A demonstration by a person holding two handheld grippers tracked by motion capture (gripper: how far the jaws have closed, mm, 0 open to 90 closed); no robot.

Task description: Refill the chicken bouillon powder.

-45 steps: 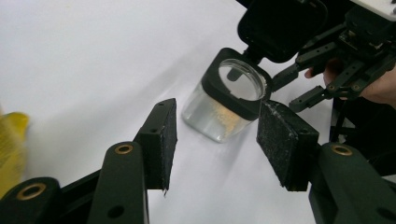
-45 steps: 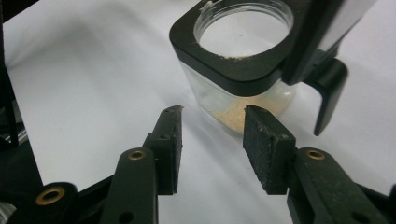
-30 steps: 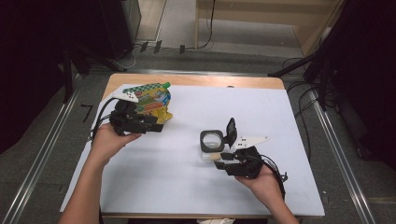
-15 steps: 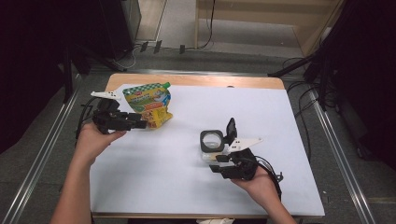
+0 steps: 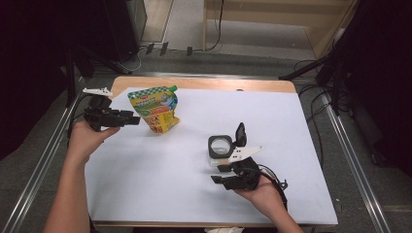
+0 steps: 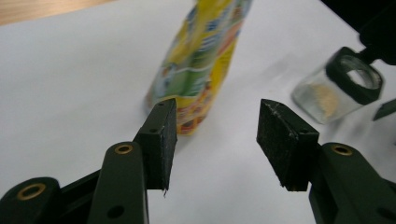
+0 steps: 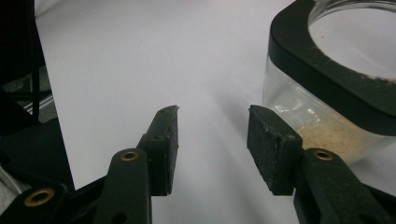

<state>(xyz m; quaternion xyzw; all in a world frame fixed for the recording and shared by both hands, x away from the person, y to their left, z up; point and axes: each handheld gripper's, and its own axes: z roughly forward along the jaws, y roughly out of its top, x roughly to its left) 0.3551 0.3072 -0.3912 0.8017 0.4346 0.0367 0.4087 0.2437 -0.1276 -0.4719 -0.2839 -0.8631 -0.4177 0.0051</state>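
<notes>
Left hand-held gripper (image 5: 130,120) withdrew from pouch (image 5: 154,108), half-open, empty.

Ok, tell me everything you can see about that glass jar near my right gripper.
The glass jar is small and squarish, with clear walls and a thick black collar around its open round mouth. A little pale, sandy powder lies at the bottom. It stands upright on the white table, just ahead of the right gripper, whose open jaws are empty; the right-hand jaw is close beside its wall, and contact cannot be made out.
</notes>
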